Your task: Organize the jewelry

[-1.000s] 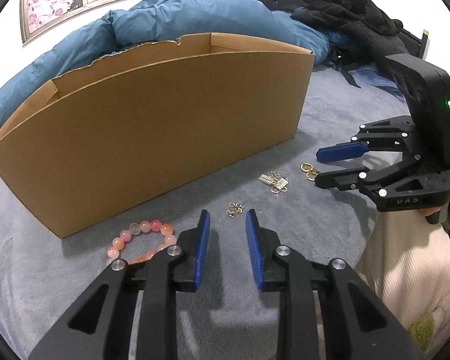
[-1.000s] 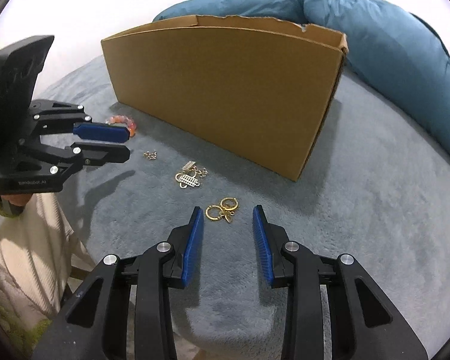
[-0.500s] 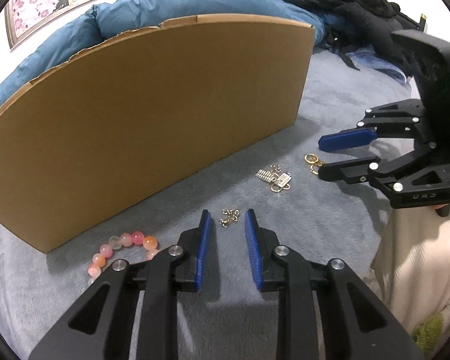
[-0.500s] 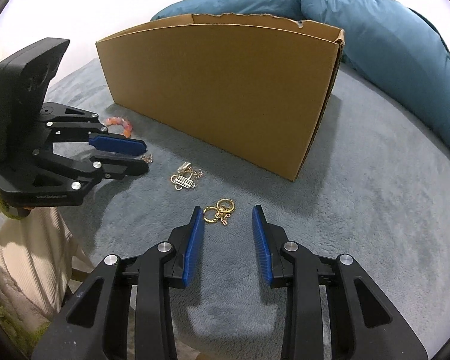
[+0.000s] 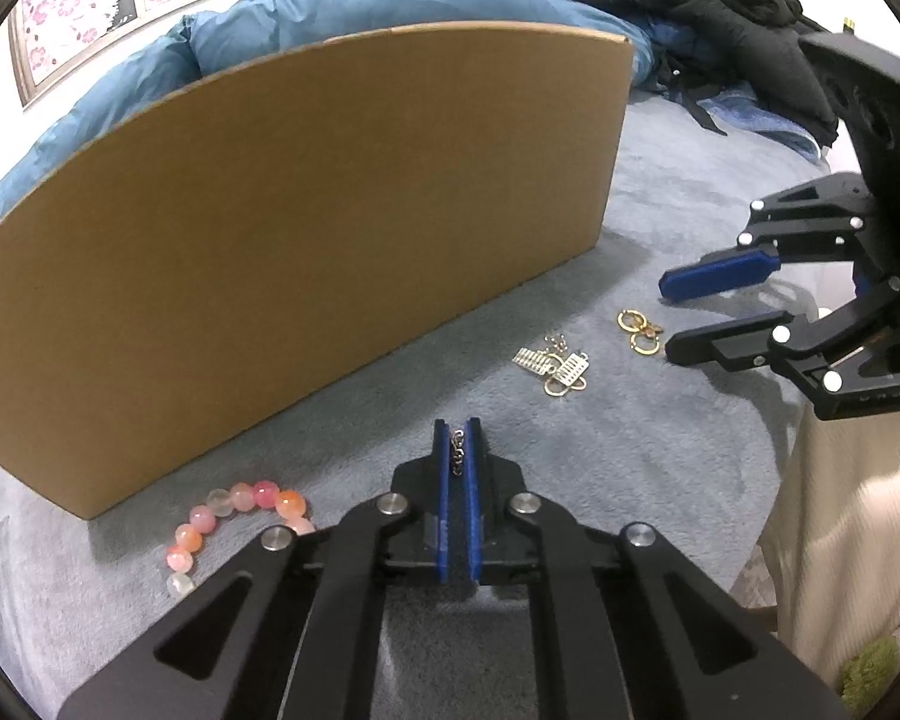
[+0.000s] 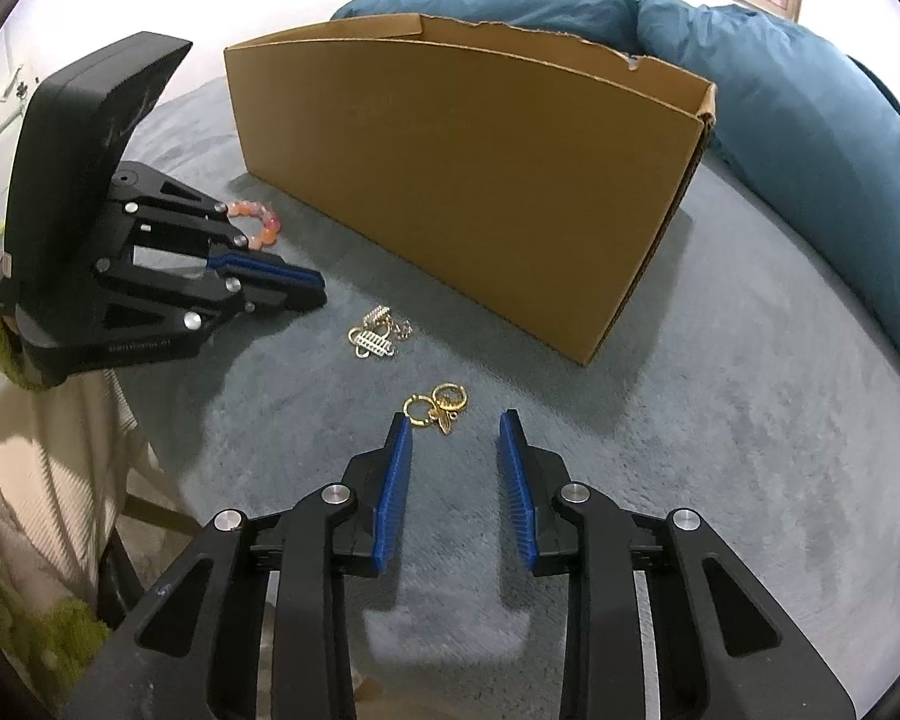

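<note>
My left gripper (image 5: 457,429) is shut on a small silver chain piece (image 5: 458,449) pinched between its blue pads, low over the grey blanket. A pink and orange bead bracelet (image 5: 234,510) lies to its left, at the foot of the cardboard box (image 5: 330,210). Silver comb-shaped earrings (image 5: 555,366) lie further right. My right gripper (image 6: 455,420) has its jaws closing. The gold hoop earrings (image 6: 435,408) lie just ahead of its tips, near the left finger, and no pad presses on them. From the right wrist view the left gripper (image 6: 315,288) shows beside the bracelet (image 6: 258,222).
The tall cardboard box (image 6: 480,180) stands open-topped behind the jewelry. A blue duvet (image 6: 810,120) lies behind it and black clothing (image 5: 720,18) at the far right. A person's cream sleeve (image 5: 852,540) is under the right gripper. The grey blanket (image 6: 720,450) spreads to the right.
My left gripper's jaws have shut on the small silver chain piece that lay ahead of them. The right gripper's jaws have narrowed a little, with the gold hoops nearer its tips.
</note>
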`<move>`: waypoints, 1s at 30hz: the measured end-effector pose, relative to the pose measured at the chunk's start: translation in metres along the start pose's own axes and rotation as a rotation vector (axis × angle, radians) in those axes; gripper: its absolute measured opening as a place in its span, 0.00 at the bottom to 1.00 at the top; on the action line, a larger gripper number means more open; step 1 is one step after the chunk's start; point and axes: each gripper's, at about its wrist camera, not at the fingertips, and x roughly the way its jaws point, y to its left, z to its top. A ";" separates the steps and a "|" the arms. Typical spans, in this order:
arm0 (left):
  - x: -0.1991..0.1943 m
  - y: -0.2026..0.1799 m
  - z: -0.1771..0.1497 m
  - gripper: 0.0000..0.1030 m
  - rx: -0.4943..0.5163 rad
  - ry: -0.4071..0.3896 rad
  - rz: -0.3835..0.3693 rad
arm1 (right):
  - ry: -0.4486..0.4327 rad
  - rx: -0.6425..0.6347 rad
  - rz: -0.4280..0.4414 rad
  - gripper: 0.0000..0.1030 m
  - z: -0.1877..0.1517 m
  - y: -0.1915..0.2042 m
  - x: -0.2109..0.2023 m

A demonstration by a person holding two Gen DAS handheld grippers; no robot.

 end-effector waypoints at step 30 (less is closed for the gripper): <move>-0.004 0.020 -0.011 0.04 -0.078 0.009 0.024 | 0.065 0.021 0.117 0.13 0.007 -0.013 0.021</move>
